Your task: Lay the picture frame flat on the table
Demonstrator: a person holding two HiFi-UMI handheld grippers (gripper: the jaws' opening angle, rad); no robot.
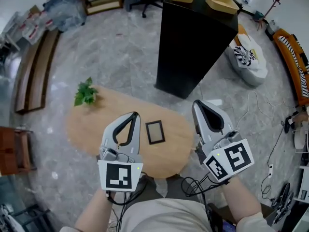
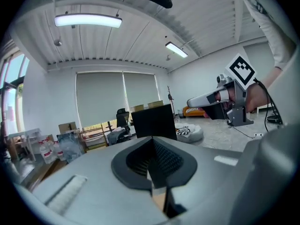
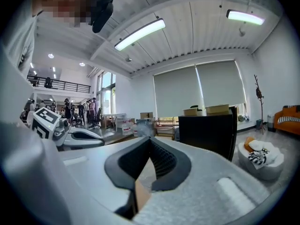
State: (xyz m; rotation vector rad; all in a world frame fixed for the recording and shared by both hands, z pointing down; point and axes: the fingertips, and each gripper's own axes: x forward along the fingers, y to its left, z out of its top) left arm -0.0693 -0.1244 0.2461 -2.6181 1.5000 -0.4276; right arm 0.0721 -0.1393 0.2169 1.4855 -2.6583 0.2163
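In the head view, the picture frame (image 1: 155, 132) lies flat on the round wooden table (image 1: 91, 129), just right of the frame's centre, between the two tools. The left gripper (image 1: 136, 114) hangs over the table just left of the frame, its jaws pressed together with nothing in them. The right gripper (image 1: 197, 102) sits off the table's right edge, above the stone floor, and its jaws are likewise closed and empty. Neither tool touches the frame. A small green plant (image 1: 86, 93) stands near the table's upper left edge. Beyond the table rises a black cabinet (image 1: 195, 40) with two wooden bowls (image 1: 221, 2) on top, and a patterned cushion (image 1: 247, 57) lies on the floor at the right.

In the left gripper view, the two jaws meet tip to tip at the centre, holding nothing. The black cabinet shows just above them, and the right gripper is held in a hand (image 2: 257, 97) at the right of the frame, its marker cube on top.

In the right gripper view, the jaws are closed on each other, empty. The left gripper shows at the left edge, and the cabinet stands right of centre with the cushion at the far right.
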